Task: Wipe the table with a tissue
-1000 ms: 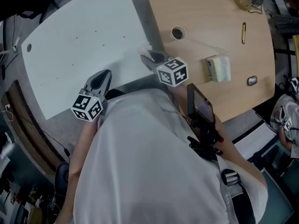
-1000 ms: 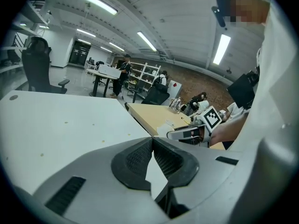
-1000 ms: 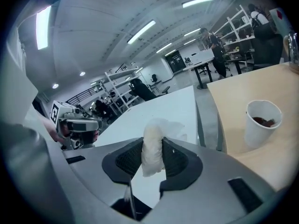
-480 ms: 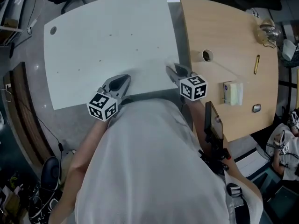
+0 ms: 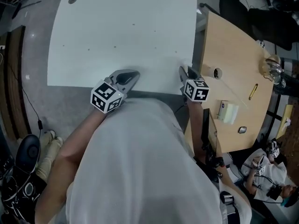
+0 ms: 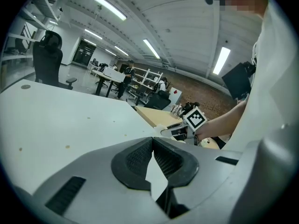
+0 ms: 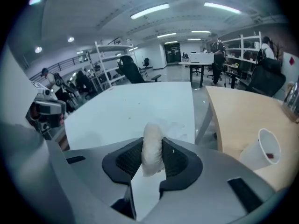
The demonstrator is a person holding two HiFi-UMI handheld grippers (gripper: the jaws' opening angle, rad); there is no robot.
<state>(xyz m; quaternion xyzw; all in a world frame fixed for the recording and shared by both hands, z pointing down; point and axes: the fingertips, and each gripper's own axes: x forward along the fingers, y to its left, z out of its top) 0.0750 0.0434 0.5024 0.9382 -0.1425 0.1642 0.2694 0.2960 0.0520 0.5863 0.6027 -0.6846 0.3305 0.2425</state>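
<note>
Your right gripper (image 7: 152, 157) is clamped on a wad of tissue (image 7: 152, 133), which bulges up between the pads, so the fetching part looks done. From the head view that gripper (image 5: 183, 70) sits at the near right corner of the white table (image 5: 117, 22), close to the gap beside the wood table (image 5: 236, 55). The tissue is low over the white top. Whether it actually touches the surface, I cannot tell.

Your left gripper (image 6: 153, 140) has its jaws drawn together at the tips with nothing between them. It hangs over the near edge of the white table (image 5: 134, 73), well left of the right one and pointing across the top.

As for the wiping, I judge it barely started, if at all. Small dark specks (image 5: 115, 47) dot the middle and far part of the white top, and the left gripper view shows more of them (image 6: 67, 147) close in. No swept strip stands out anywhere.

What is left for you is nearly the whole job:
- Press the tissue down at this corner.
- Carry it across the top in passes, reaching the specks further out.

The cup (image 5: 217, 73) and tissue pack (image 5: 227, 112) on the wood table are clear of your path.
</note>
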